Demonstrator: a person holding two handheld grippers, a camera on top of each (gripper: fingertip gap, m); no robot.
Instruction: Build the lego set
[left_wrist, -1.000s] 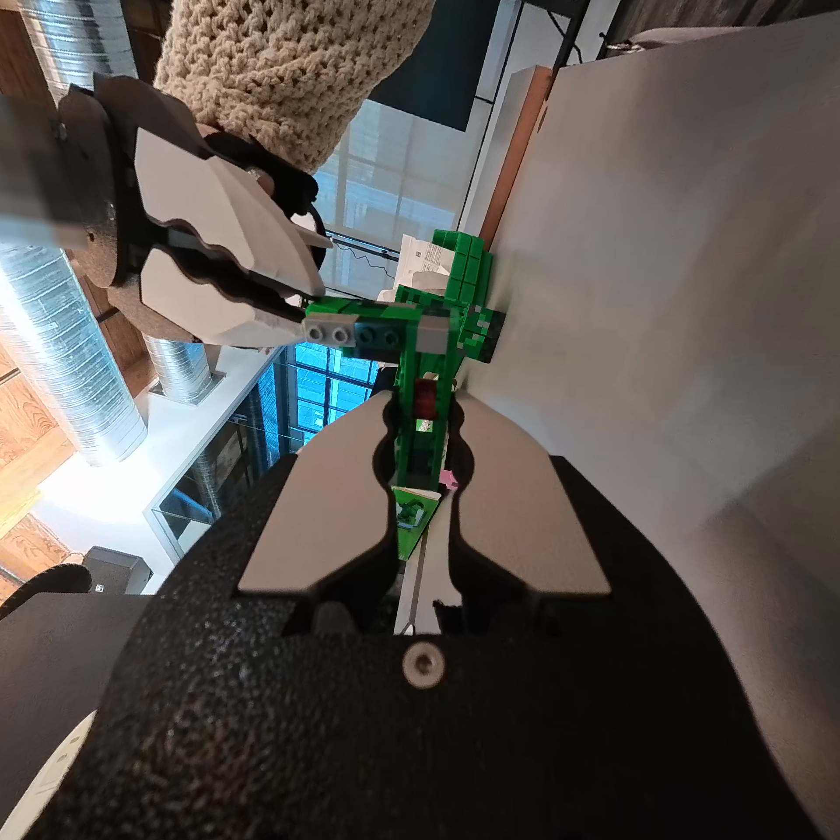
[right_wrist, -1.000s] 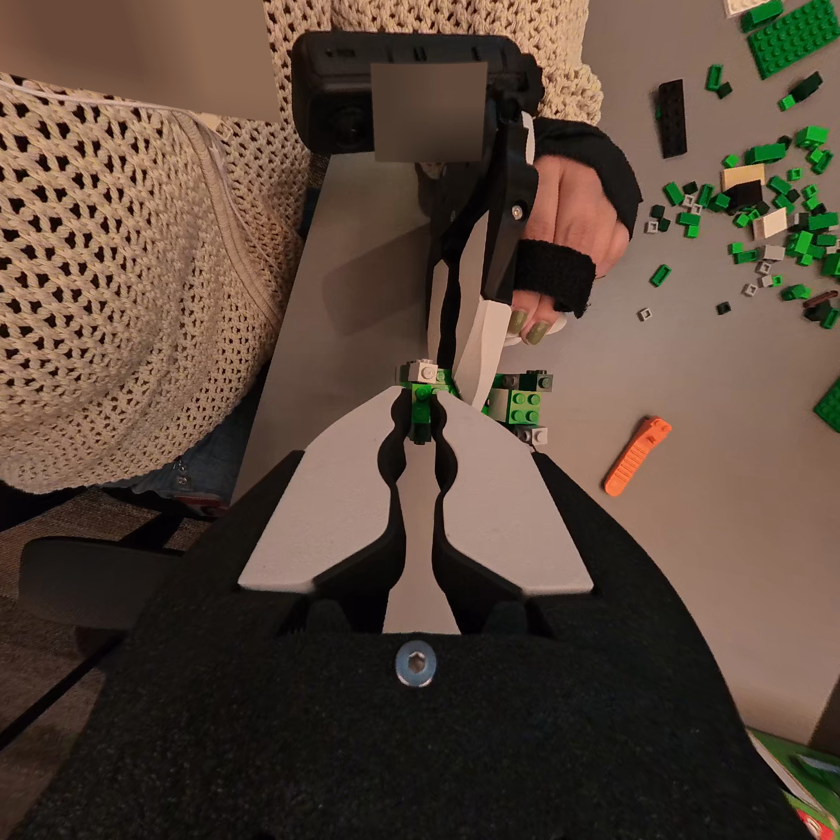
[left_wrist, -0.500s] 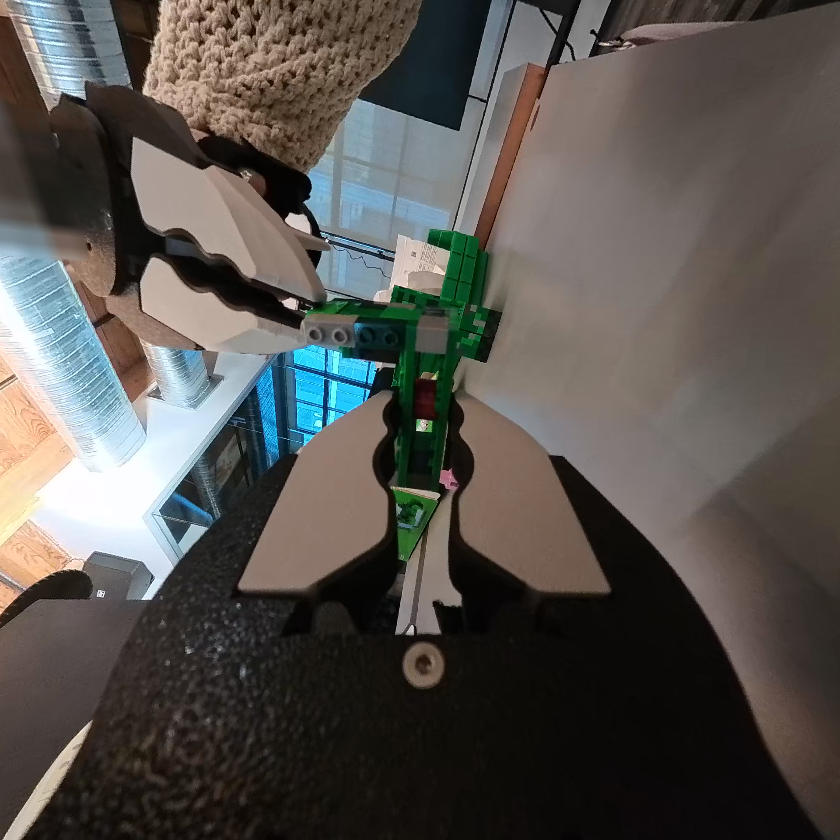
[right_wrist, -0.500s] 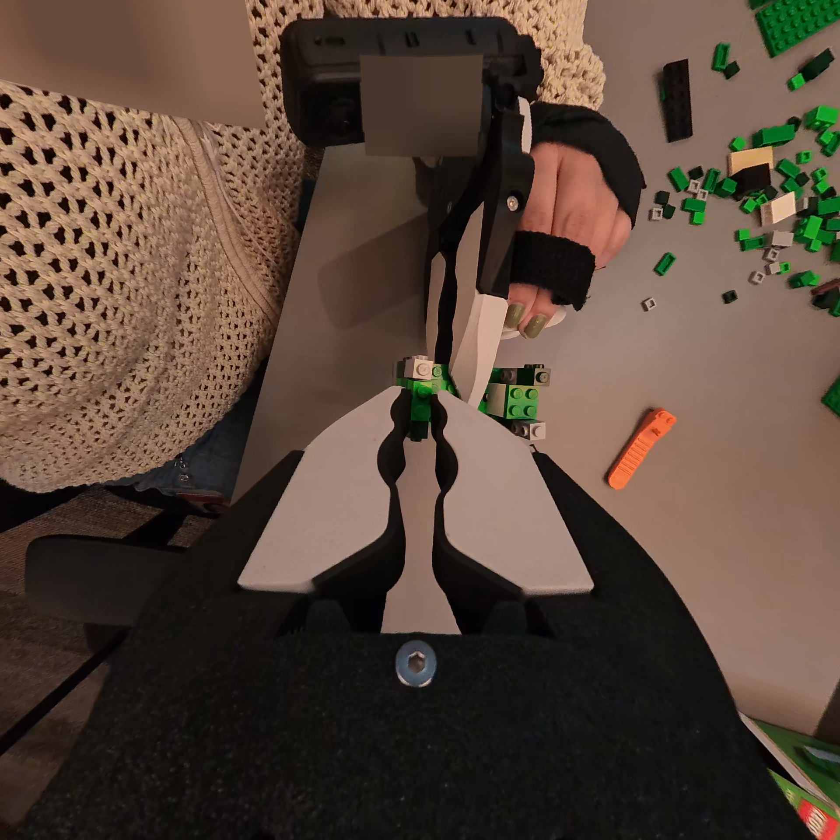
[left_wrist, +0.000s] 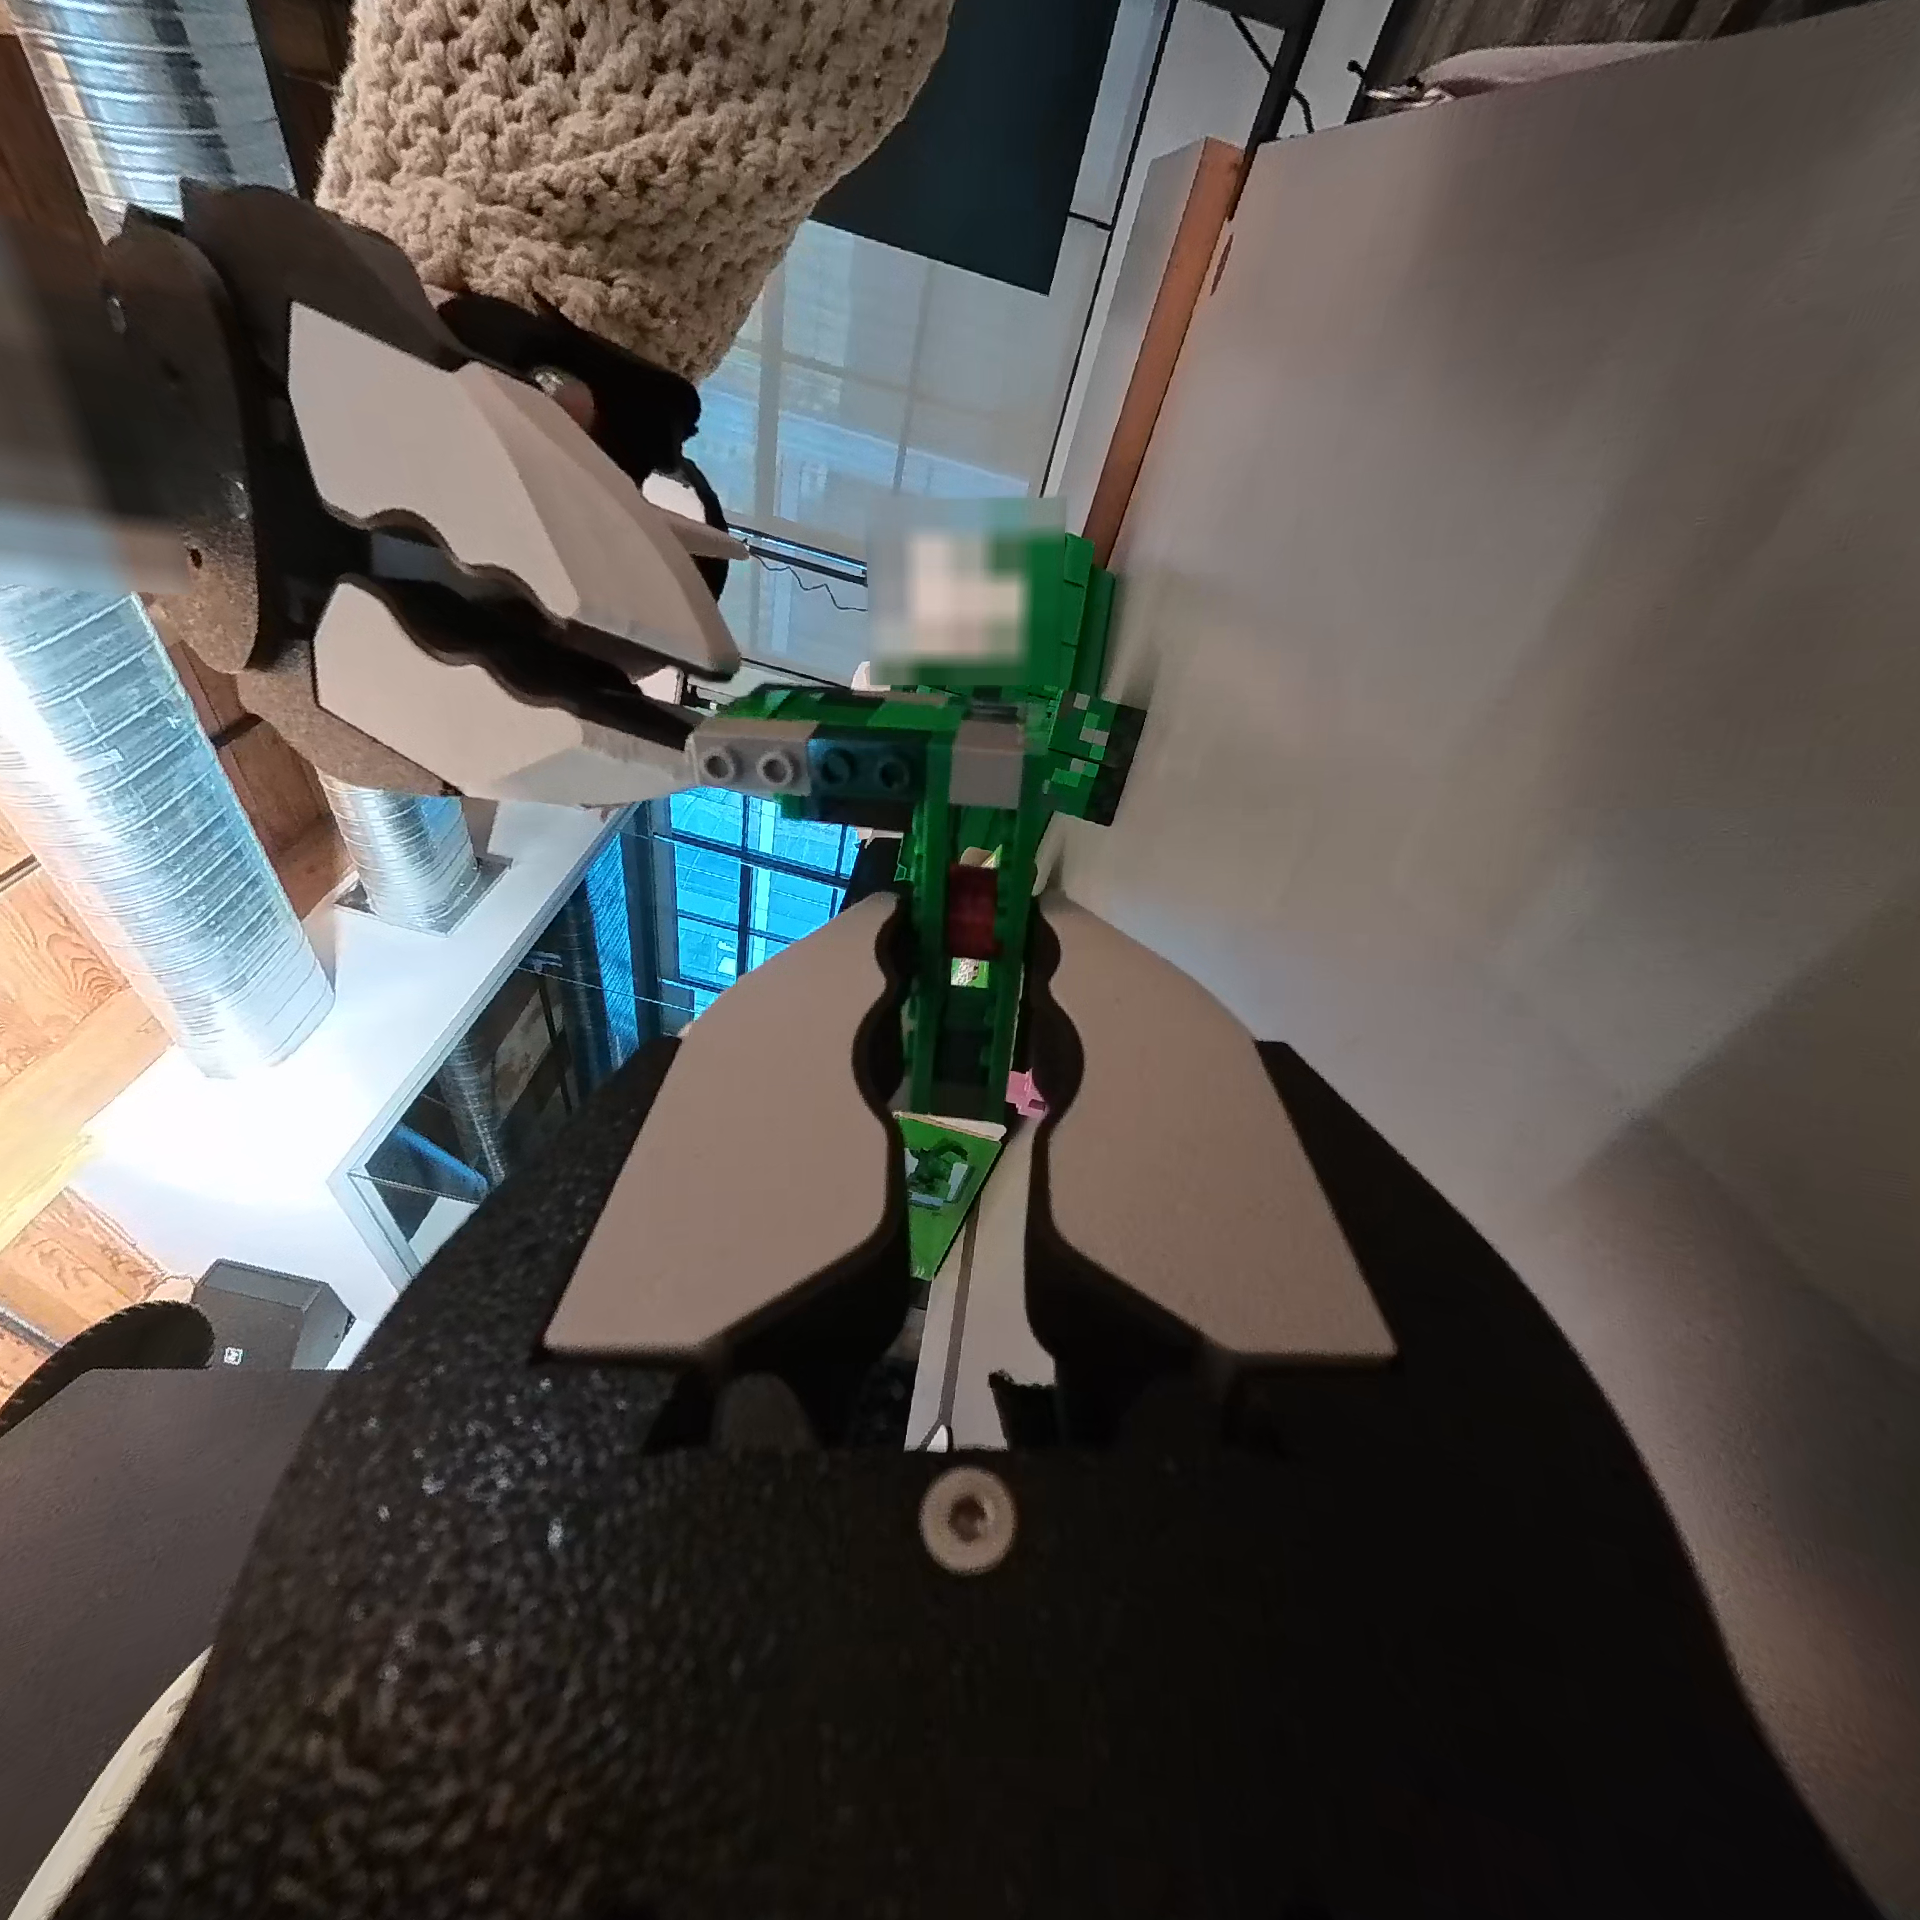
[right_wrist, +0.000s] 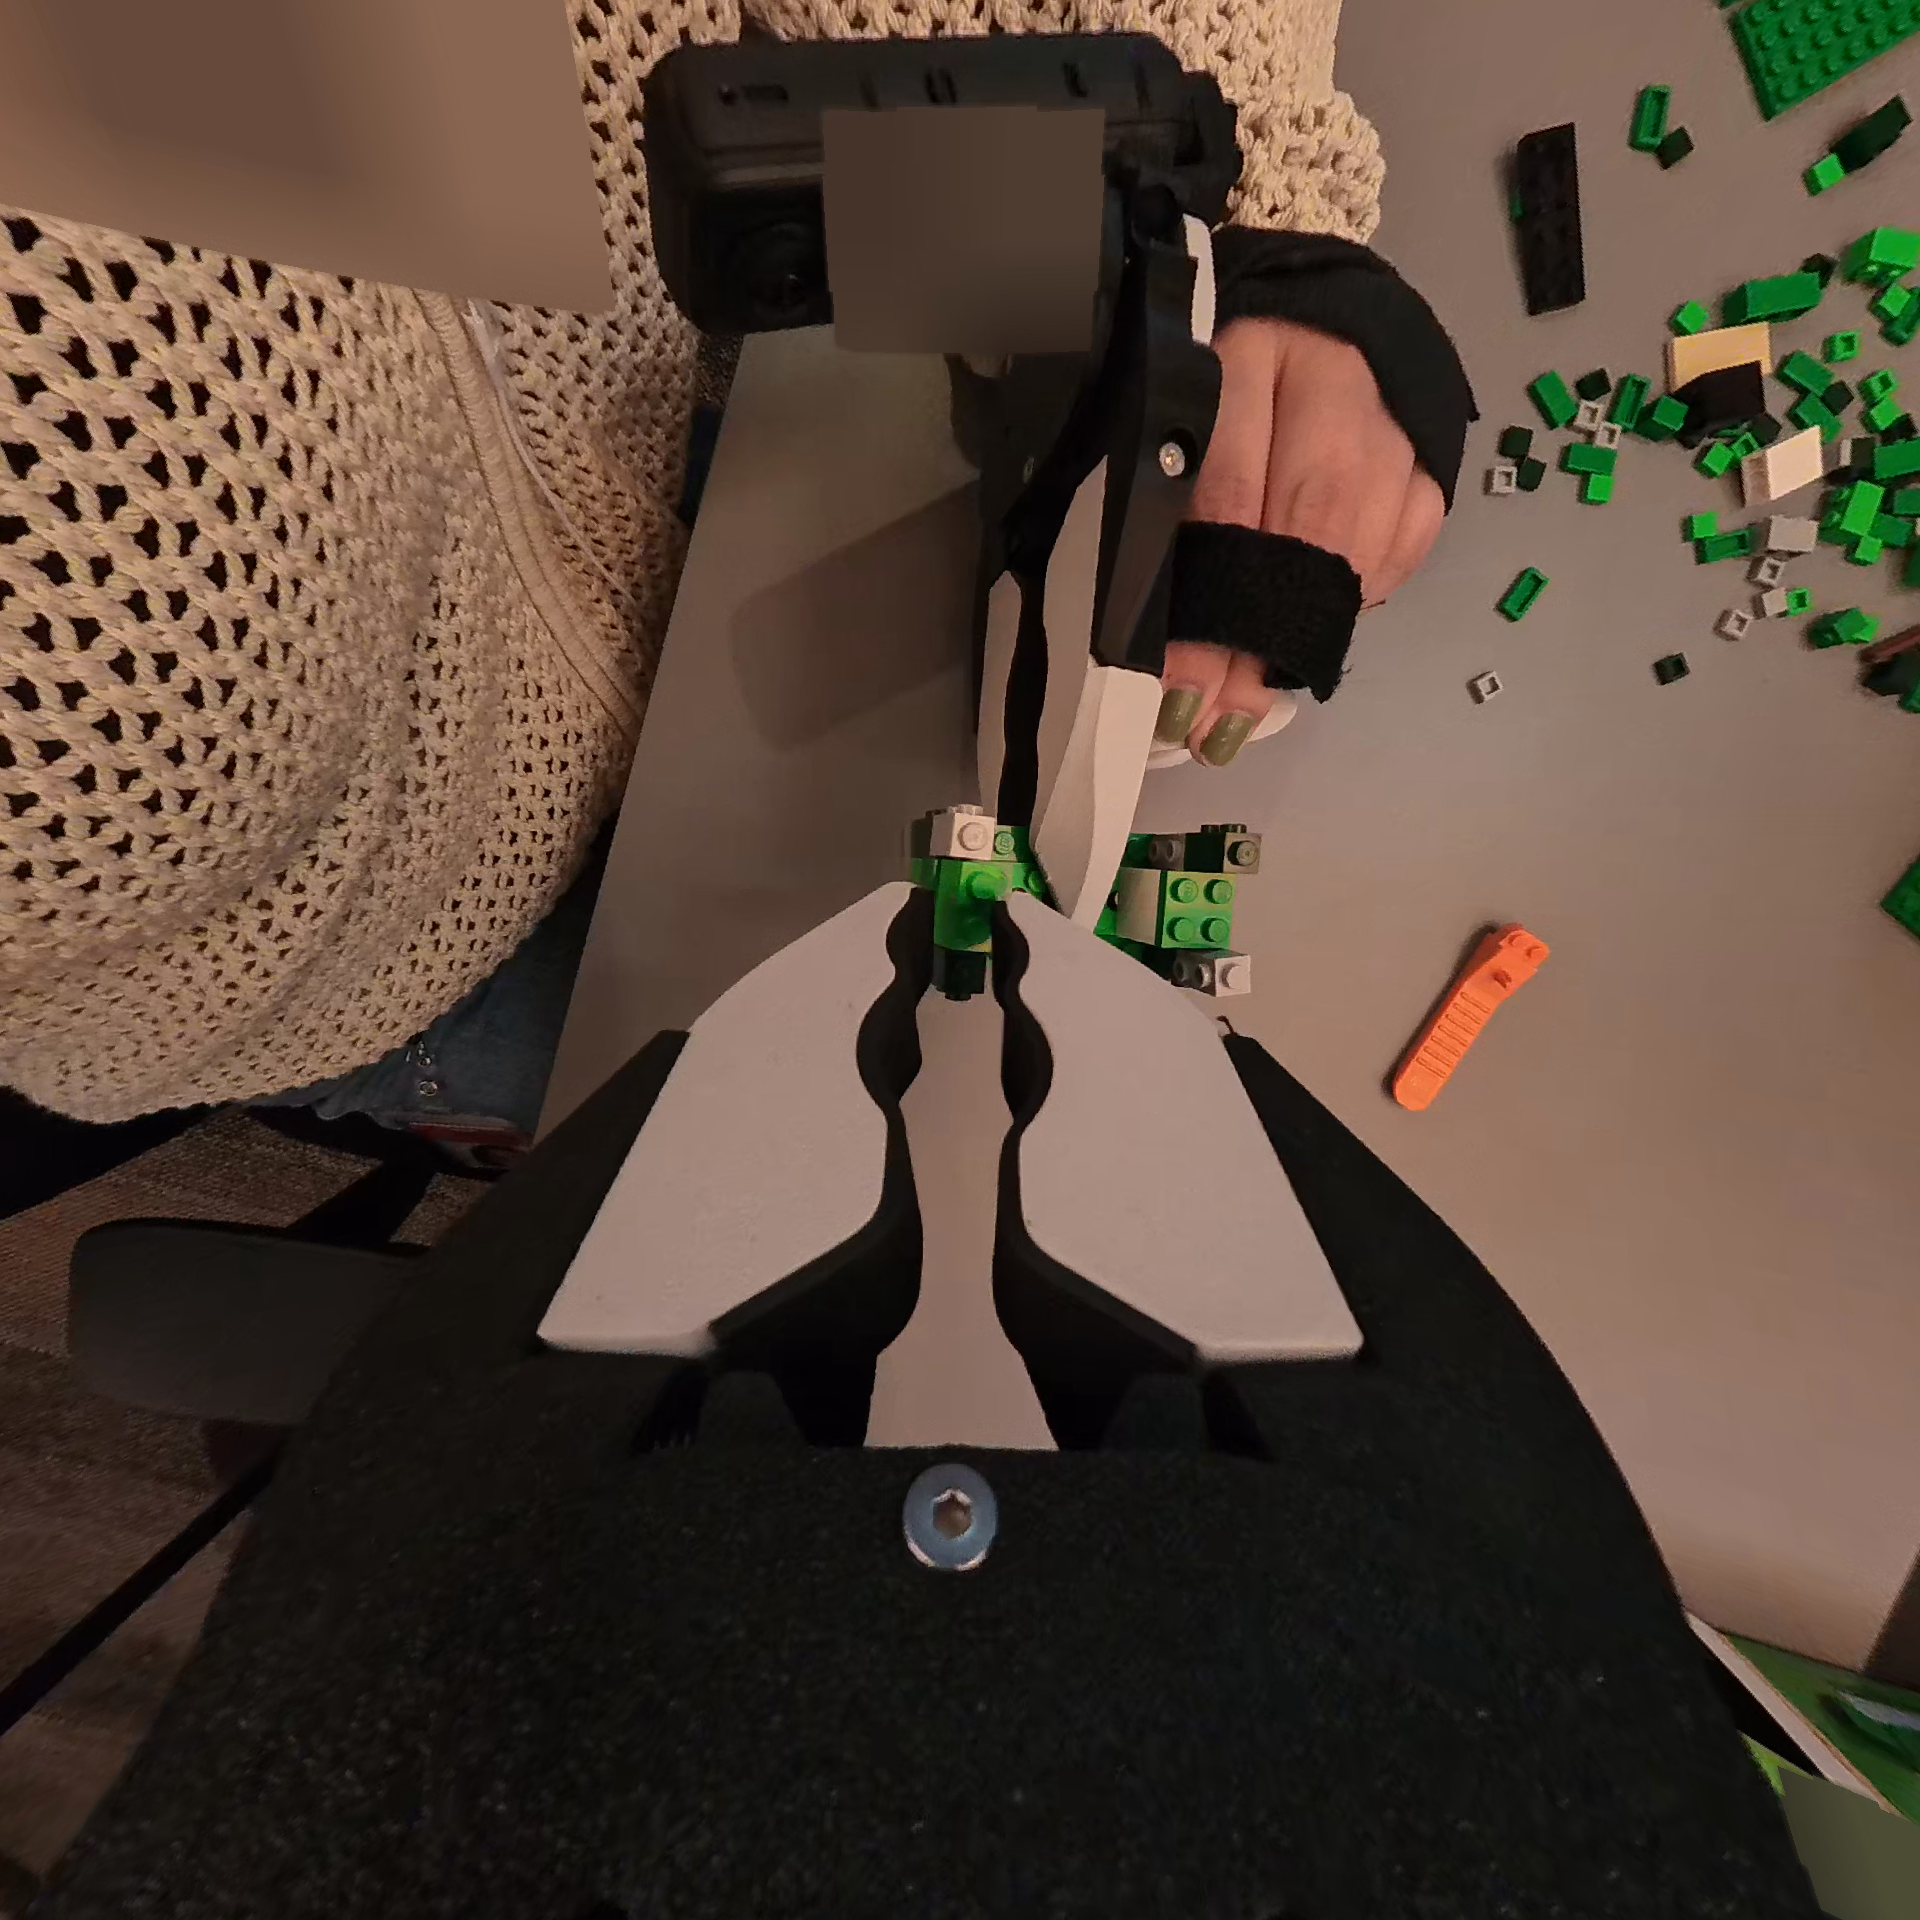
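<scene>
A green lego model with a grey and dark crosswise arm is held off the grey table. My left gripper is shut on the model's green body. My right gripper is shut on the end of that arm, a green and grey stub. In the left wrist view the right gripper comes in from the upper left and touches the grey end of the arm. In the right wrist view the left gripper points down onto the model, and a green block of the model shows beside it.
Many loose green, grey and white bricks lie on the grey table at the upper right, with a black plate and a green baseplate. An orange brick separator lies right of the model. A person's knitted sweater fills the left. One gripper's finger ends stand about 5 cm off the other's.
Almost nothing. Both grippers keep their hold on the model; the right wrist view has shifted slightly, so the table items sit a little higher.
</scene>
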